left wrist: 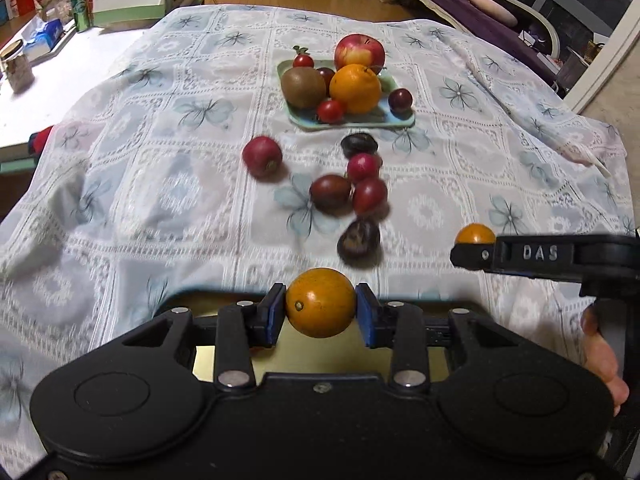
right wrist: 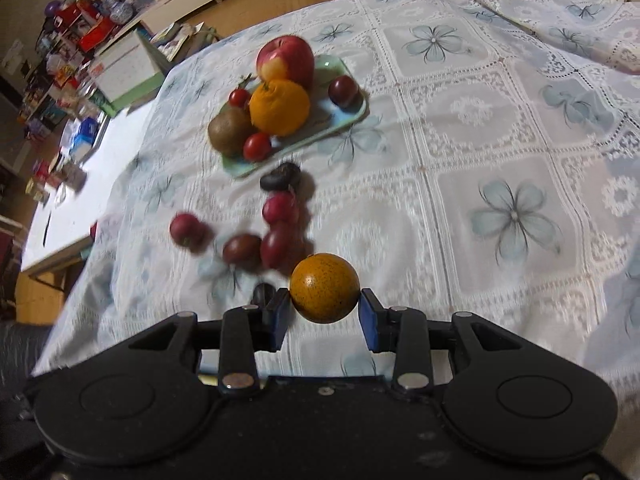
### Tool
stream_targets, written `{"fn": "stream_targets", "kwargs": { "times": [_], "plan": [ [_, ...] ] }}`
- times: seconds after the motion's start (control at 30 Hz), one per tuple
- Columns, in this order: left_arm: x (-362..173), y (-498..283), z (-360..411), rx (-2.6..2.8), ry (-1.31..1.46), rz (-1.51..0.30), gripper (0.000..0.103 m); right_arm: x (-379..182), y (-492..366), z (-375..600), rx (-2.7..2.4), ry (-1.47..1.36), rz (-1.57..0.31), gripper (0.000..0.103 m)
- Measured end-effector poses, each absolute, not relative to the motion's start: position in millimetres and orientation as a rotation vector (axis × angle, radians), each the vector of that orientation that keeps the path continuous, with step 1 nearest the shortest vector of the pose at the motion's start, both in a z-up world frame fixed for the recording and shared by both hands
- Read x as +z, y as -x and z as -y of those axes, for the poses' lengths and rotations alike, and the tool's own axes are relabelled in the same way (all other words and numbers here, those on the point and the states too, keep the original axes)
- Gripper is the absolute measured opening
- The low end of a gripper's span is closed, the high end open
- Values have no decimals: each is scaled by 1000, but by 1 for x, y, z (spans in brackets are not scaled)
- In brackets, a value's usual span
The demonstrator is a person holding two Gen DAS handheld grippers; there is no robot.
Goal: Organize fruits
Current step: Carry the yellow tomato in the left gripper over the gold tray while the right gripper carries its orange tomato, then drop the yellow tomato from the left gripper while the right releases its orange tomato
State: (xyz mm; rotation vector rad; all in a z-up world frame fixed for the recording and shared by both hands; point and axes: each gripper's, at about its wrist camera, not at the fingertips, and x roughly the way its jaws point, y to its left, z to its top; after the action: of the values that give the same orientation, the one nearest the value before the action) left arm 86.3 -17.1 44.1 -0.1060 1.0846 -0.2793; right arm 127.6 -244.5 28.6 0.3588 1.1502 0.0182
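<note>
A flowered lace tablecloth covers the table in a cluttered living room; the landmark is the pale green tray toward the far side, already bearing an apple, an orange, a kiwi and small red fruits; just short of the tray, loose red and dark fruits lie scattered on the cloth; nearer than those, the left gripper is clamped on a small orange fruit, and the right gripper pinches another small orange fruit; both look bound for the tray; it seems wise to carry them over the loose fruits, lower each into the bare right-hand part of the tray, and release gently so nothing rolls off.
</note>
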Motion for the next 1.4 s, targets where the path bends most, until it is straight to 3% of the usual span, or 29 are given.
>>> {"fn": "stream_targets", "kwargs": {
  "times": [0.63,1.4],
  "plan": [
    [6,-3,-9,-216,86,-1105,45,9,-21,202,139,-175,-1244,37],
    [-7,2,-12,-167,68,-1135,46,5,-8,180,222,-143,-1283,38]
  ]
}}
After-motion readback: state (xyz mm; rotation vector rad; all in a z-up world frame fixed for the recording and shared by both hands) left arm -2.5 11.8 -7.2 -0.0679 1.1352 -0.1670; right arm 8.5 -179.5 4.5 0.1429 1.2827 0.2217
